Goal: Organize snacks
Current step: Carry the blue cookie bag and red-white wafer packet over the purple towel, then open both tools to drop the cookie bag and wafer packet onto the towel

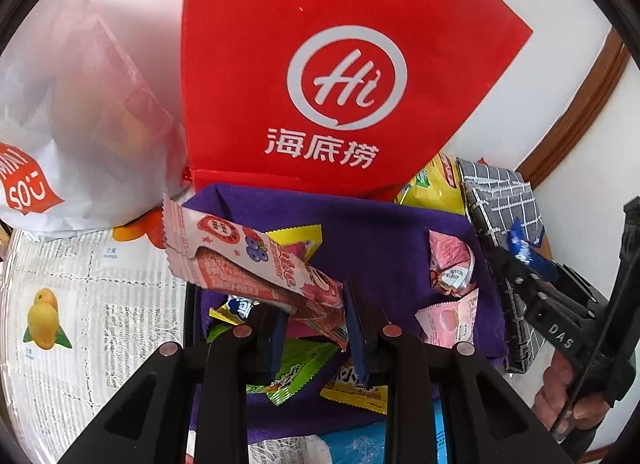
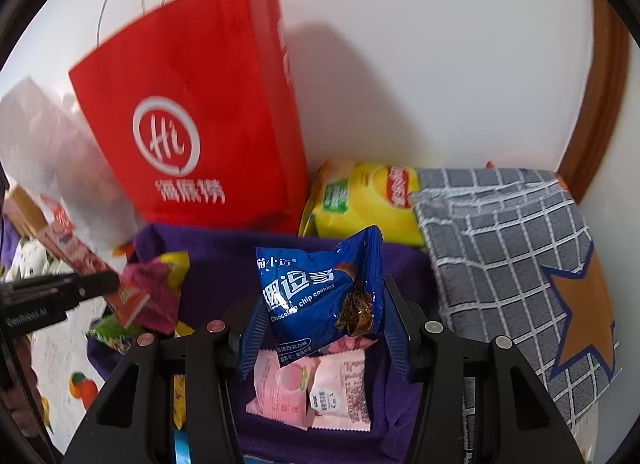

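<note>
My left gripper [image 1: 316, 324] is shut on one end of a long pink wafer bar [image 1: 240, 260], which slants up to the left over a purple fabric bin [image 1: 380, 220]. Several small snack packets lie in the bin, among them pink ones [image 2: 308, 392], a green one [image 1: 296, 368] and a yellow one [image 1: 356, 388]. My right gripper [image 2: 320, 328] is shut on a blue chocolate chip cookie packet [image 2: 320, 292], held above the same bin [image 2: 216, 244]. The right gripper [image 1: 516, 260] shows at the right edge of the left wrist view, and the left gripper [image 2: 112, 284] at the left edge of the right wrist view.
A red paper bag [image 1: 340, 64] stands behind the bin against the white wall. Left of it sits a white plastic bag [image 1: 80, 124] on a printed table cover [image 1: 80, 304]. A yellow chip bag [image 2: 368, 196] and a grey checked fabric box [image 2: 512, 264] lie to the right. A hand [image 1: 568, 396] holds the right gripper.
</note>
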Demonstrator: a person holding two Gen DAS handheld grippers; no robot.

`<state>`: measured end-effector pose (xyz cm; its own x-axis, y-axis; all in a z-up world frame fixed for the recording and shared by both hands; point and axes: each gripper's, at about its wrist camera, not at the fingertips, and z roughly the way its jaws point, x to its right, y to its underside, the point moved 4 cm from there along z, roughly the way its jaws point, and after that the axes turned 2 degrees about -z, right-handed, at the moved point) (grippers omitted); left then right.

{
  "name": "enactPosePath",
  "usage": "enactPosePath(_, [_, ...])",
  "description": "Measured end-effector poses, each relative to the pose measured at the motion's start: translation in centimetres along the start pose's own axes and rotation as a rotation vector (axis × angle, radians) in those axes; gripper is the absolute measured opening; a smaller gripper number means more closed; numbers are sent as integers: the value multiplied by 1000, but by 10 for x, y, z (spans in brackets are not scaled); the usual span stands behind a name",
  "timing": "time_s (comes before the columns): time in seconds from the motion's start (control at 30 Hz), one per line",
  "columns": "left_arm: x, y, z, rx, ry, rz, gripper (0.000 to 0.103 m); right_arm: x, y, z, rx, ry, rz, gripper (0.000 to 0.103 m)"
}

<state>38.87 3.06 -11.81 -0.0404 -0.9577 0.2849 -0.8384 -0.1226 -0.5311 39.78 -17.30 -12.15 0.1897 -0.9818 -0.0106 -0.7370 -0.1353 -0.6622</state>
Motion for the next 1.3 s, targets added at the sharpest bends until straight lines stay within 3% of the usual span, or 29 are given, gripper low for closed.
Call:
enactPosePath(0.33, [11,8,19,-63,16,19,26,-28,14,21,-90,-43,-110,52])
enactPosePath(0.8, [13,12,30,-109,2,35,26,-28,25,43,-165,0,-132,53])
enactPosePath(1.03, [16,12,30,-114,1,47,28,-30,22,37,-165,-7,-147,61])
enactPosePath(1.13, [16,11,25,-111,11,45,28,-29,18,28,-143,-25,-136,71])
enactPosePath(1.2, [17,10,22,-111,9,45,40,-29,15,20,-126,-14,-134,75])
enactPosePath(1.23, [18,10,18,-102,6,50,51,-29,14,16,-120,-6,-133,75])
enactPosePath(1.3, [22,8,10,-72,2,74,57,-30,13,7,-103,-3,-119,78])
